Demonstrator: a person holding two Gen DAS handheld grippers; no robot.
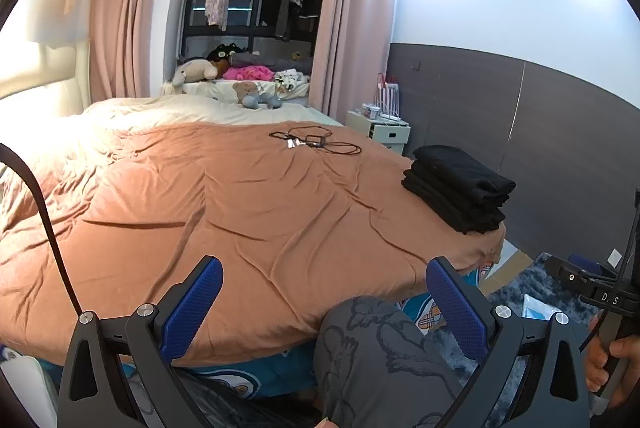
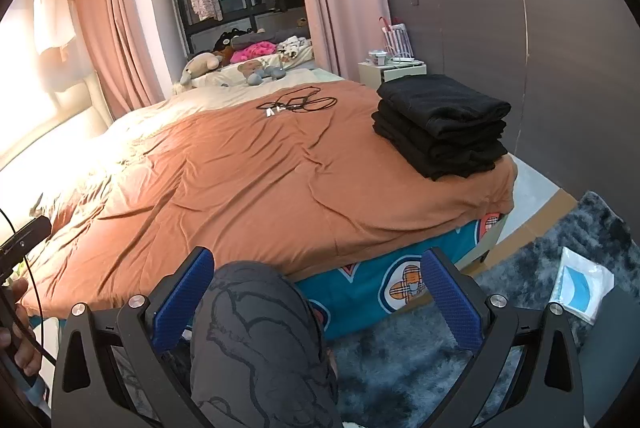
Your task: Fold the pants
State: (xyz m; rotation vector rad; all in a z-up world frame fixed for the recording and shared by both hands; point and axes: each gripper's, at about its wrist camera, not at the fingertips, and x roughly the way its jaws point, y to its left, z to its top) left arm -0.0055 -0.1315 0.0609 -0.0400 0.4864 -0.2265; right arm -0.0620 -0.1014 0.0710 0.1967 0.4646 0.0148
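Left wrist view first: the left tool [image 1: 324, 302] hangs with its blue pads spread wide and nothing between them, above the near edge of the bed [image 1: 240, 212]. The orange cover is rumpled but bare across its whole middle, so there is broad free room there. Farther back lies a tangle of black cable [image 1: 316, 142]. Near the bed's right edge, just short of the corner, sits the stack of folded black pants [image 1: 456, 188], square and tidy. At the far right, the other handle shows white letters reading "D. S" [image 1: 609, 299].

Right wrist view: the right tool [image 2: 318, 294] is likewise spread wide and holds nothing; the person's grey-patterned knee [image 2: 256, 332] fills the lower gap against the bed's foot. The pants stack [image 2: 440, 126] rests close to the bed's right corner, its edge near the drop. Beyond that corner is a grey shaggy rug [image 2: 520, 292] with a clear plastic packet [image 2: 580, 286] lying on it.
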